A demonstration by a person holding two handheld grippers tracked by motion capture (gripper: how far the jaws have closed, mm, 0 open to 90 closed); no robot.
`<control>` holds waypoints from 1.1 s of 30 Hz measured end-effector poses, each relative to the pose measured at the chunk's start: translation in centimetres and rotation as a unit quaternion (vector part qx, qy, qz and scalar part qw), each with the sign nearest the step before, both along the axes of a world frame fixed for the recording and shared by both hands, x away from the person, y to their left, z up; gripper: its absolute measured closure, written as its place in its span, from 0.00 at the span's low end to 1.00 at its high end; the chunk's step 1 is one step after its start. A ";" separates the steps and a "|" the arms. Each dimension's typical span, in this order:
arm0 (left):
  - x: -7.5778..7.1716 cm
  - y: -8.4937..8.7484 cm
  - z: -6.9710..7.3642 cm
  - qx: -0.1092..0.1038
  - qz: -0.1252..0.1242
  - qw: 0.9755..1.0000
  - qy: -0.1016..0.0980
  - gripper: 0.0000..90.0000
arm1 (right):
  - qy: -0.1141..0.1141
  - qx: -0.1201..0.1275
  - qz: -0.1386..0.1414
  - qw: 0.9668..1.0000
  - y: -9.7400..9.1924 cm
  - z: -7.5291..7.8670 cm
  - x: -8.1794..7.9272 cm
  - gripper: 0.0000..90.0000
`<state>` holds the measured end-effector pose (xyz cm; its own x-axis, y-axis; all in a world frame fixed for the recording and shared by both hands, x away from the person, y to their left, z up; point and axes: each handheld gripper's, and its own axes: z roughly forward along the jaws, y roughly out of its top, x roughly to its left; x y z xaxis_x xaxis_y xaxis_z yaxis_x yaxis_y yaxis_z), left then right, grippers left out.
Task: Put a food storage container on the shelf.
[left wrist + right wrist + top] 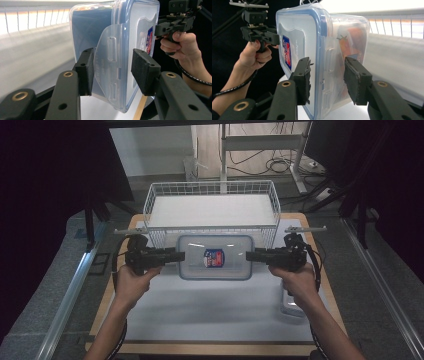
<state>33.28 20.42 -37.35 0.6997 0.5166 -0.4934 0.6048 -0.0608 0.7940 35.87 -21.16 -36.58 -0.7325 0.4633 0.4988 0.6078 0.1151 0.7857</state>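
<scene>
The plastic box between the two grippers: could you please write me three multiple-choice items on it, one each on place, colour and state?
1. Where is the plastic box?
A. inside the wire basket
B. just in front of the wire basket
C. on the floor

2. What colour is the rim of the lid?
A. blue
B. red
C. green

3. How is the box held?
A. by the left gripper alone
B. by no gripper
C. by the left gripper and right gripper, one at each end

Answers: 1 B, it sits nearer the person than the basket; 2 A, a blue edge runs round the lid; 3 C, fingers clamp both ends.
</scene>
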 end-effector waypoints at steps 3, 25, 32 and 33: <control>0.7 0.1 1.2 0.000 0.004 1.000 -0.006 0.60 | -0.005 0.004 -0.002 1.000 0.1 1.1 0.9 0.64; 6.6 0.4 7.0 0.003 0.036 0.999 -0.010 0.60 | -0.008 0.029 -0.032 0.999 1.0 6.6 7.7 0.62; 8.8 0.4 7.3 0.007 0.048 0.999 -0.001 0.59 | -0.004 0.024 -0.046 0.999 1.6 7.1 9.7 0.61; 9.1 0.4 7.3 0.008 0.049 0.999 0.000 0.59 | -0.001 0.025 -0.049 0.998 1.6 7.1 10.1 0.61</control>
